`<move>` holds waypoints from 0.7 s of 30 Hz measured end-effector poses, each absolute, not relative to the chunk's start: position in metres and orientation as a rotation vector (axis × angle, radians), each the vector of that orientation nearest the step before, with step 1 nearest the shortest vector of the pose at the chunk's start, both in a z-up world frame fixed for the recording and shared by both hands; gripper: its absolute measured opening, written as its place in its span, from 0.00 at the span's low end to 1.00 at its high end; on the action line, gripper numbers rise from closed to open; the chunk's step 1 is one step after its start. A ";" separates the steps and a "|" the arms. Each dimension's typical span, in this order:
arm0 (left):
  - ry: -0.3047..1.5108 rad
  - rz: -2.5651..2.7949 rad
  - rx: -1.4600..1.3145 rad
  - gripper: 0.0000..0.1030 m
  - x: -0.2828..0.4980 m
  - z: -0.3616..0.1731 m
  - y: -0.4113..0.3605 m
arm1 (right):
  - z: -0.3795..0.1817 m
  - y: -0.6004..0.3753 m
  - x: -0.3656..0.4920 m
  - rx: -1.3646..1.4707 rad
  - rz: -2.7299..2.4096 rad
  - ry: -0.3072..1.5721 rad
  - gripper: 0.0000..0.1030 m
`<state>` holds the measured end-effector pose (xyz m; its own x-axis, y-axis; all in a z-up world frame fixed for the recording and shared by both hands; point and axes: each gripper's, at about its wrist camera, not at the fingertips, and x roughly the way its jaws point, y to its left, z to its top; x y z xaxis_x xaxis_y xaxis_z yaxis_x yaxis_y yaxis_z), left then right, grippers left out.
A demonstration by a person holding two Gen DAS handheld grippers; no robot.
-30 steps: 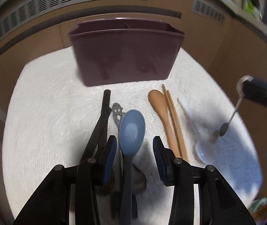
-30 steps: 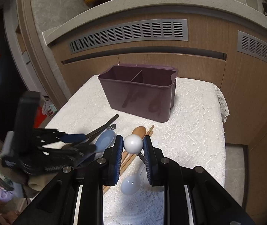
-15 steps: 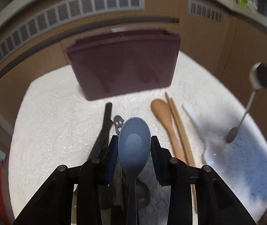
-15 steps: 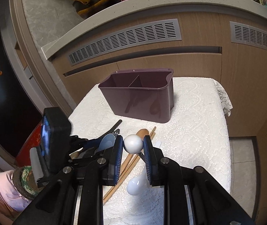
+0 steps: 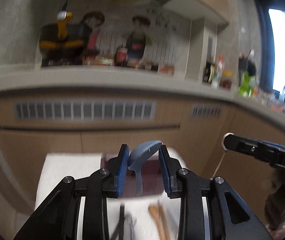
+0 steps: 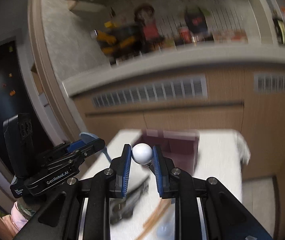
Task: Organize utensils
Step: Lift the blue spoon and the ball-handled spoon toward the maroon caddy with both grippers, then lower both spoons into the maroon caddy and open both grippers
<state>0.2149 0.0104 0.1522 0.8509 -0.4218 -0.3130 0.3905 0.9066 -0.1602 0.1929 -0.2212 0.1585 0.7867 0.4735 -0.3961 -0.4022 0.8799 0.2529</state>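
Kitchen counter behind, white cloth-covered tabletop below. The left gripper, jaws just closing, pinches the blue spoon by its bowl; the right gripper clamps a white-knobbed spoon. Both sit above the purple caddy near the far edge (probably for dropping in).

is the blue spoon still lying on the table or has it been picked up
Picked up. The blue spoon sits between the left gripper's closing pads, bowl raised above the purple caddy; the right wrist view shows it off the table.
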 end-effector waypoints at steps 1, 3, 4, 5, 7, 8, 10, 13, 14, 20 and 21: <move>0.311 -0.427 -0.108 0.31 0.224 0.165 0.013 | 0.171 -0.217 0.200 0.145 0.480 0.440 0.20; 0.259 -0.406 -0.100 0.31 0.244 0.180 0.015 | 0.186 -0.211 0.216 0.135 0.488 0.415 0.20; 0.248 -0.397 -0.093 0.30 0.251 0.184 0.014 | 0.190 -0.208 0.225 0.133 0.491 0.410 0.20; 0.248 -0.398 -0.088 0.30 0.262 0.186 0.013 | 0.191 -0.205 0.235 0.128 0.486 0.407 0.20; 0.275 -0.403 -0.090 0.28 0.283 0.184 0.011 | 0.187 -0.199 0.253 0.117 0.472 0.416 0.20; 0.293 -0.405 -0.093 0.26 0.294 0.181 0.011 | 0.183 -0.196 0.262 0.119 0.473 0.427 0.20; 0.316 -0.401 -0.091 0.23 0.309 0.175 0.012 | 0.173 -0.195 0.277 0.127 0.474 0.456 0.20; 0.362 -0.387 -0.089 0.23 0.326 0.155 0.012 | 0.157 -0.196 0.296 0.135 0.459 0.503 0.20; 0.386 -0.381 -0.088 0.23 0.333 0.147 0.014 | 0.150 -0.196 0.301 0.139 0.451 0.521 0.20; 0.522 -0.391 -0.106 0.23 0.356 0.102 0.013 | 0.126 -0.199 0.320 0.147 0.437 0.583 0.20; 0.544 -0.393 -0.109 0.23 0.359 0.095 0.012 | 0.125 -0.199 0.321 0.146 0.436 0.584 0.20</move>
<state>0.3591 0.0117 0.0951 0.7834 -0.3920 -0.4823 0.3350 0.9200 -0.2035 0.3210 -0.1988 0.1250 0.7464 0.4379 -0.5011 -0.3567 0.8990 0.2542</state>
